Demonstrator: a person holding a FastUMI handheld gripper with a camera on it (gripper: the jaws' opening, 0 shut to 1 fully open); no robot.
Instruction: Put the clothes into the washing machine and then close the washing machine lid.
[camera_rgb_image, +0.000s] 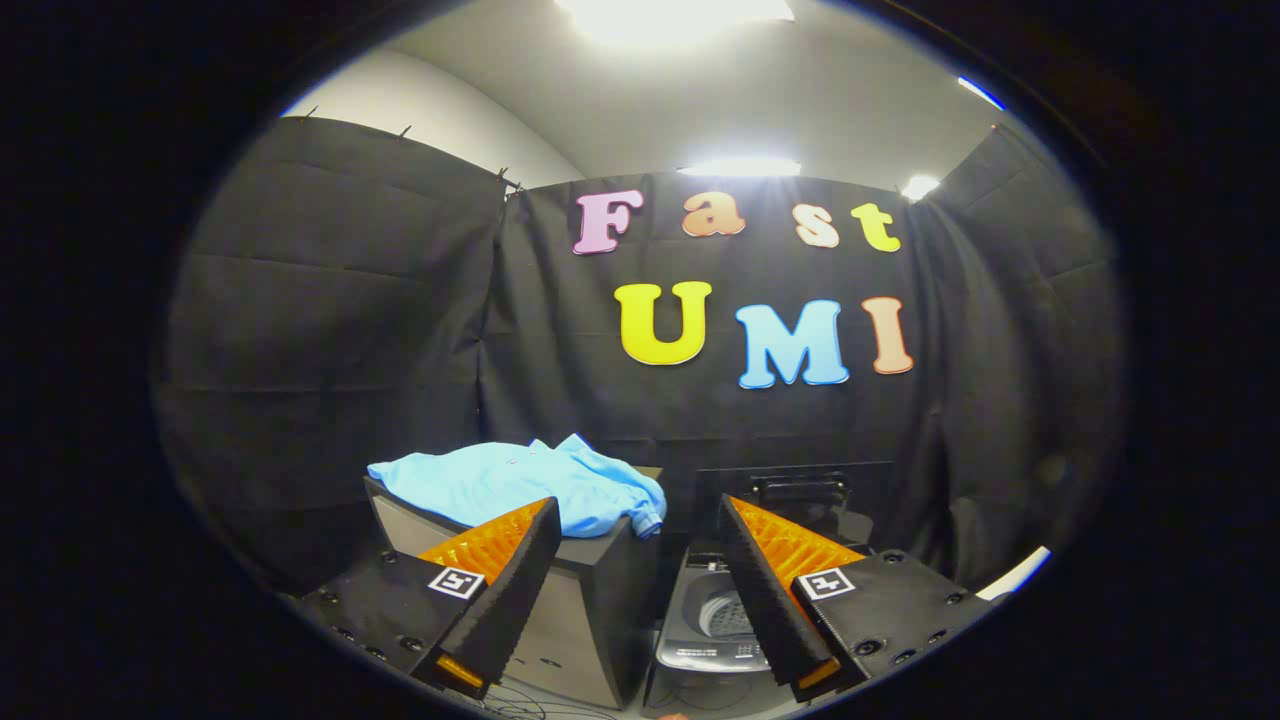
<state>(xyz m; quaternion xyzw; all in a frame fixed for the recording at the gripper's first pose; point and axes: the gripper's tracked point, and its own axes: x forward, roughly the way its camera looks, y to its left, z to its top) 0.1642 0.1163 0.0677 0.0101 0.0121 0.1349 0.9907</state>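
Gripper (640, 525) fingers spread, grasping nothing. One blue shirt (520, 485) on box (590, 590) top; one washer (715, 620), lid (790, 490) raised.

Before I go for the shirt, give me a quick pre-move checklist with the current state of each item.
1. Fingers open and empty: ok. The gripper has its fingers spread wide, with nothing between them.
2. Garment reachable: ok. The light blue shirt lies on top of the dark box, just beyond the left finger.
3. Washing machine lid up: ok. The lid stands raised behind the washing machine, beside the box.
4. Drum free to receive the shirt: cannot tell. Part of the drum opening shows between the fingers; the rest is hidden.
5. Shirt hanging free of snags: cannot tell. One sleeve droops over the box edge towards the machine.
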